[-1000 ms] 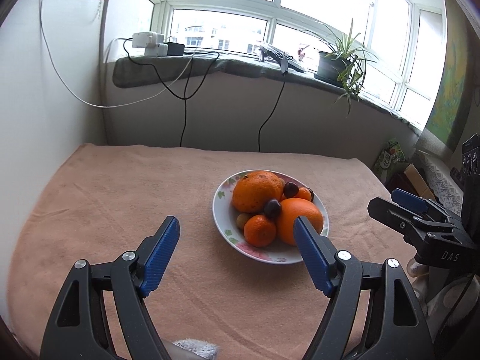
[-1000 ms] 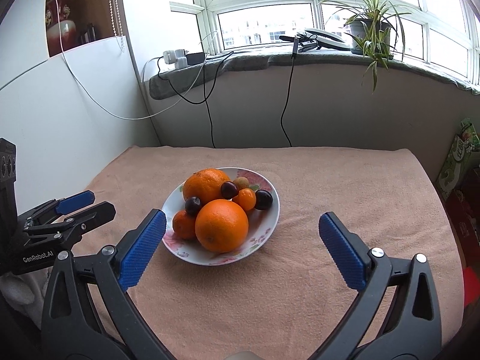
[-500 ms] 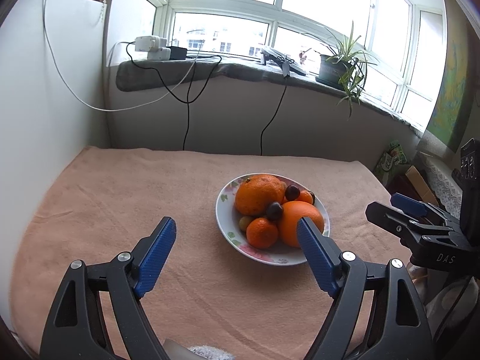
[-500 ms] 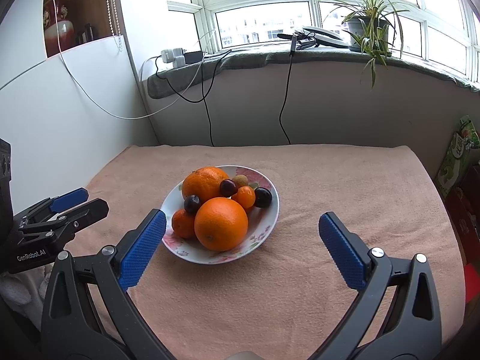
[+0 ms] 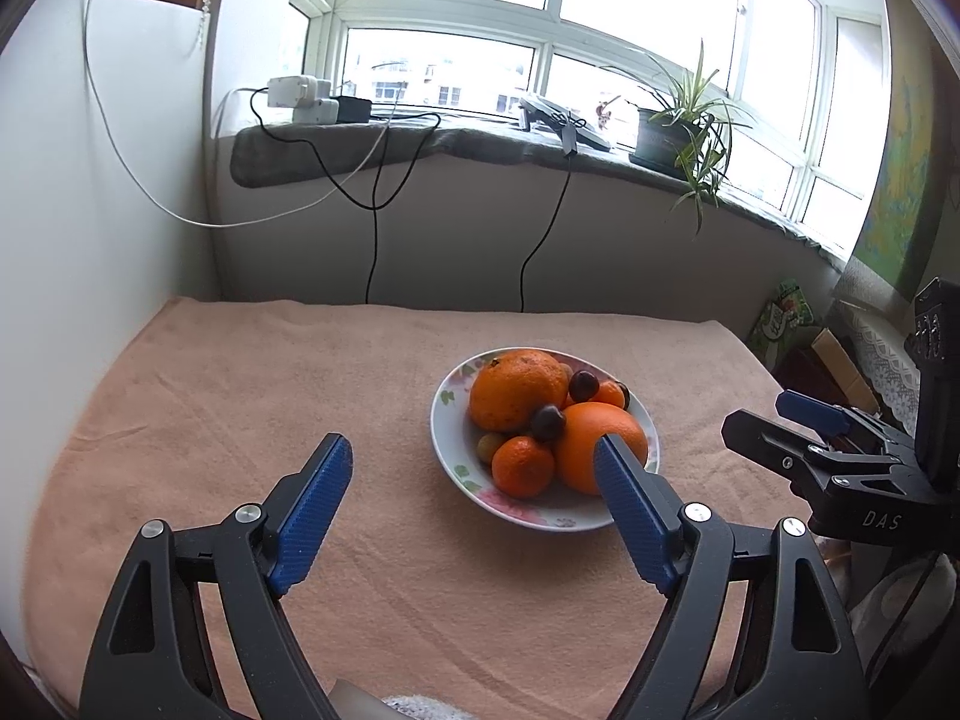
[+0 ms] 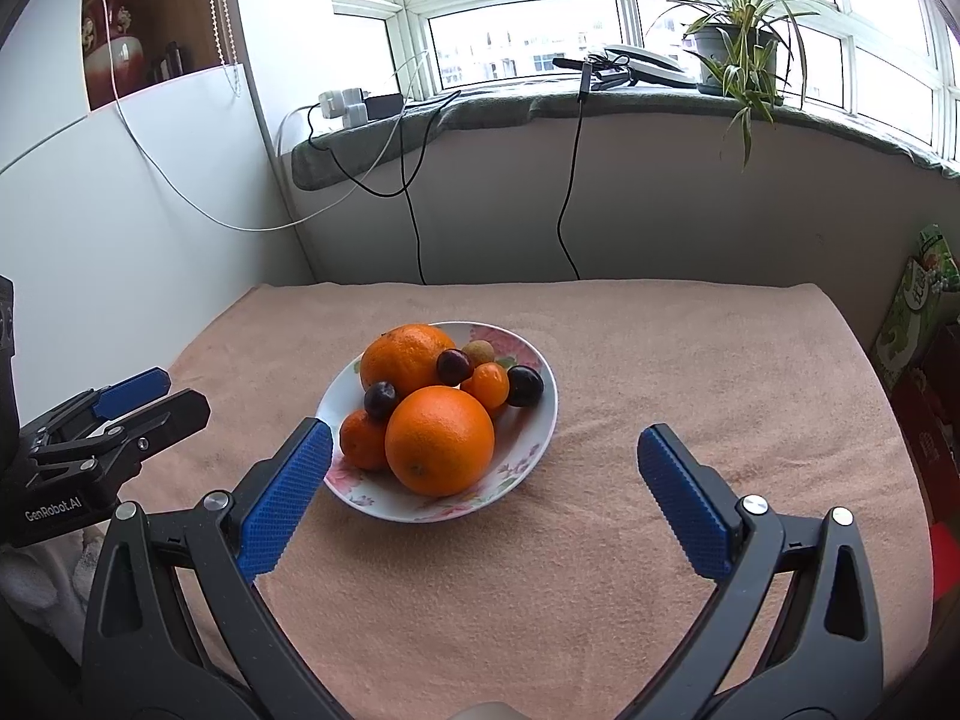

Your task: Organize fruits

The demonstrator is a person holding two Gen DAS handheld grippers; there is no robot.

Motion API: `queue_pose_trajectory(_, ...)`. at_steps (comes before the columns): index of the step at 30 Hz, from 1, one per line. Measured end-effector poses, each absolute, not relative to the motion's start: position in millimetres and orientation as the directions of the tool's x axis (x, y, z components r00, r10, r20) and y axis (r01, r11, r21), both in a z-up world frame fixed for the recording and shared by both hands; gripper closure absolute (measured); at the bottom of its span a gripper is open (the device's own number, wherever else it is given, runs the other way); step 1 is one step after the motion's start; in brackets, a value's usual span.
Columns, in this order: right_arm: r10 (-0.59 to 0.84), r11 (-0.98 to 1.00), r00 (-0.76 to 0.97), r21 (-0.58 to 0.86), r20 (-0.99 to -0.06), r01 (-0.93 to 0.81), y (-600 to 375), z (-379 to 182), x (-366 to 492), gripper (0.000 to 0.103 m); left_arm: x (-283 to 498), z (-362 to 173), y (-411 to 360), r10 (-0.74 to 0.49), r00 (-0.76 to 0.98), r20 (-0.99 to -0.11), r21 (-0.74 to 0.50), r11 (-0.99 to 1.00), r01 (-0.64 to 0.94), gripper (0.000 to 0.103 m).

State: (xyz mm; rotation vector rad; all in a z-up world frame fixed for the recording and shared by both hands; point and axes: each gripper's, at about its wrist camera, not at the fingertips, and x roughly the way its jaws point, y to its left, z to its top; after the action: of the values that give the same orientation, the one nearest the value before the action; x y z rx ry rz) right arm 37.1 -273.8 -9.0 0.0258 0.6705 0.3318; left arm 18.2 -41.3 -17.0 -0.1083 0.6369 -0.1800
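A floral white bowl (image 5: 456, 474) (image 6: 534, 450) stands mid-table on the pink cloth. It holds two large oranges (image 6: 440, 439) (image 5: 518, 388), a small mandarin (image 5: 522, 466), a kumquat (image 6: 487, 384), dark plums (image 6: 524, 386) and a small brownish fruit (image 6: 482, 351). My left gripper (image 5: 471, 465) is open and empty, short of the bowl's near left. My right gripper (image 6: 483, 450) is open and empty, just before the bowl. Each gripper shows in the other's view, the right one (image 5: 780, 420) and the left one (image 6: 156, 396).
The pink cloth (image 6: 690, 372) covers the table to its edges. A white wall panel (image 5: 90, 240) stands left. A sill behind carries chargers with hanging cables (image 5: 375, 228) and a potted plant (image 6: 735, 42). Boxes and bags (image 6: 918, 306) stand to the right.
Both grippers have drawn back and up a little from the bowl, so it looks slightly smaller and lower in the left view. The jaws stay open. The fruit has not moved.
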Motion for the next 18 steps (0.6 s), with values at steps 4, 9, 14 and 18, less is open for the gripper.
queue_pose_trajectory(4, 0.309, 0.948, 0.733, 0.132, -0.606, -0.291, -274.4, -9.6, 37.4, 0.000, 17.8, -16.5, -41.9, -0.194, 0.793, -0.578, -0.151, 0.980, 0.130, 0.020)
queue_pose_trajectory(9, 0.308, 0.949, 0.728, 0.139, -0.612, -0.284, -275.3, -12.0, 38.2, 0.000, 17.8, -16.2, -42.3, -0.191, 0.796, -0.575, -0.145, 0.981, 0.131, 0.020)
queue_pose_trajectory(14, 0.306, 0.949, 0.725, 0.139, -0.617, -0.283, -275.5, -13.3, 39.1, 0.000, 17.7, -16.4, -43.3, -0.186, 0.799, -0.572, -0.139, 0.982, 0.130, 0.020)
queue_pose_trajectory(18, 0.306, 0.949, 0.724, 0.139, -0.619, -0.282, -275.4, -14.2, 40.3, 0.000, 16.5, -15.9, -42.4, -0.188, 0.808, -0.558, -0.144, 0.981, 0.130, 0.020)
